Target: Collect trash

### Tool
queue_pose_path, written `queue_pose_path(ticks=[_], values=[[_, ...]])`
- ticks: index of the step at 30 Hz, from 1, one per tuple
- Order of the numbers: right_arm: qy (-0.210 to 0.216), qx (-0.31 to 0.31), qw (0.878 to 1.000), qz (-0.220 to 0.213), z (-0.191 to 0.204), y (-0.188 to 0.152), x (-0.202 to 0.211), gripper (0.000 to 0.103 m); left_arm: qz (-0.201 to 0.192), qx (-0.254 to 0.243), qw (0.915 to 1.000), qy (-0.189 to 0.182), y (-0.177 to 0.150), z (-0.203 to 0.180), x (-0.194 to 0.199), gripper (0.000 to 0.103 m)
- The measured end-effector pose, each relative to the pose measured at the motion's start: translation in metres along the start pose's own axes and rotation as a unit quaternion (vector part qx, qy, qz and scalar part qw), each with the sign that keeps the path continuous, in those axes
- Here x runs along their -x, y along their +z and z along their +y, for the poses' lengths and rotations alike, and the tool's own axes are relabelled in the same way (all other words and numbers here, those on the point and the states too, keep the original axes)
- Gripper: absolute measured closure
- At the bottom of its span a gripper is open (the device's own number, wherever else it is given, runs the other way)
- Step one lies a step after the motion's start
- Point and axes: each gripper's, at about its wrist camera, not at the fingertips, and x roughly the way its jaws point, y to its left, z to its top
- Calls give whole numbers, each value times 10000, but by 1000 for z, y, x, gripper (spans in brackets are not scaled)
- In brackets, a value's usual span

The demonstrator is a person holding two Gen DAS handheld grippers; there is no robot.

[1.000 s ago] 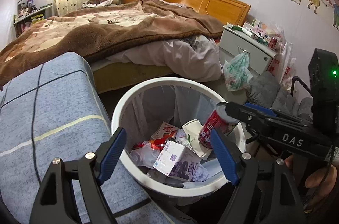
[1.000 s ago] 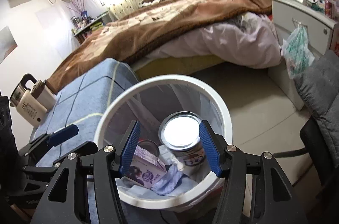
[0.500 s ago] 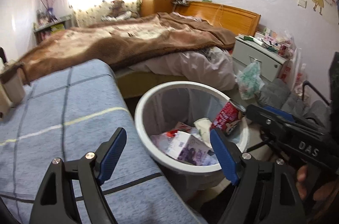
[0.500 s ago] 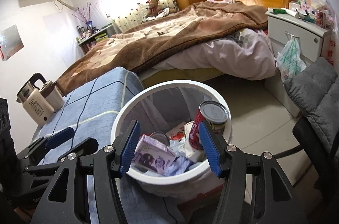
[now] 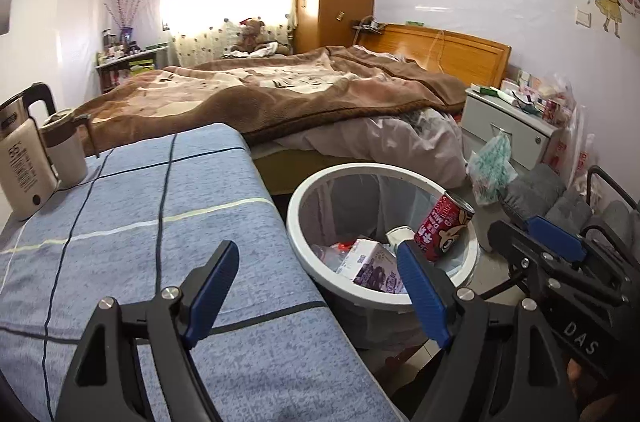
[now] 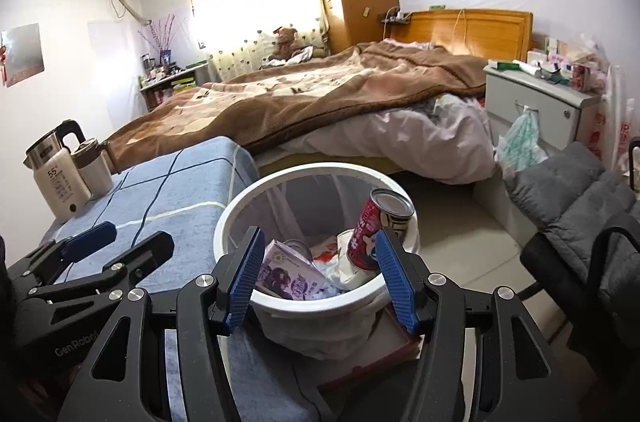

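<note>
Both my grippers, left gripper [image 5: 316, 286] and right gripper [image 6: 320, 278], are spread wide, holding nothing. Trash sits in the white bin [image 6: 240, 206] by the table's edge; that red can [image 6: 380, 234] leaning on the rim could tip out if bumped.

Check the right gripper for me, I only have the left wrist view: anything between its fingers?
Observer: No. The right gripper is open with bare pads. The white bin just shows behind the gap.
Operator: Is the red can opened or sealed?
Observer: From the right wrist, the top end of the red can is a flat, closed silver lid. No hole shows.
Operator: Is anything hidden behind the purple carton?
Observer: Yes, the round silver top of a tin sits just behind the purple carton.
</note>
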Motion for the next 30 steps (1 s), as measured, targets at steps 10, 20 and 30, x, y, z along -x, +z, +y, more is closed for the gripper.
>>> queue_pose_path(ticks=[10, 20, 30], values=[[41, -61, 10000, -42, 2, -7, 6, 45, -107, 37, 9999, 118, -7, 4, 7, 20], [16, -34, 10000, -67, 3, -9, 8, 45, -86, 57, 9999, 82, -8, 4, 7, 20], [29, -28, 10000, -71, 2, -9, 10, 45, -35, 36, 9999, 111, -11, 4, 5, 20]])
